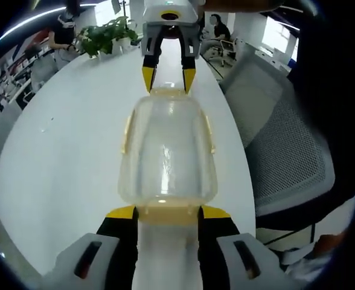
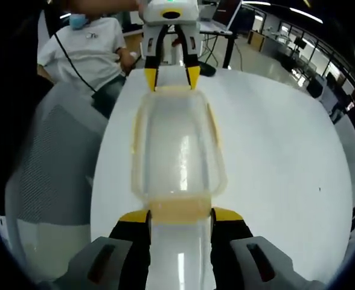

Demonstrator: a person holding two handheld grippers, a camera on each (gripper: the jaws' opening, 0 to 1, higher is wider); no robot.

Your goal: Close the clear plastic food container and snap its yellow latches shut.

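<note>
A clear plastic container [image 1: 168, 151] with its lid on lies lengthwise on the white table [image 1: 63, 163], between my two grippers, which face each other. Yellow side latches [image 1: 126, 130] run along its long edges. My left gripper [image 1: 168, 212] stands open, its yellow-tipped jaws flanking the near yellow end latch [image 1: 168, 214]. At the far end my right gripper [image 1: 168, 81] also straddles an end latch [image 1: 166, 92]. In the right gripper view the container [image 2: 179, 151] sits between the right gripper [image 2: 180, 215], open at the near latch [image 2: 179, 211], and the left gripper [image 2: 171, 77].
A grey mesh office chair [image 1: 286, 151] stands close to the table's edge beside the container, also seen as the chair [image 2: 51, 169]. Potted plants [image 1: 108, 36] sit at the table's far end. A person in a white shirt [image 2: 90, 45] sits beyond the table.
</note>
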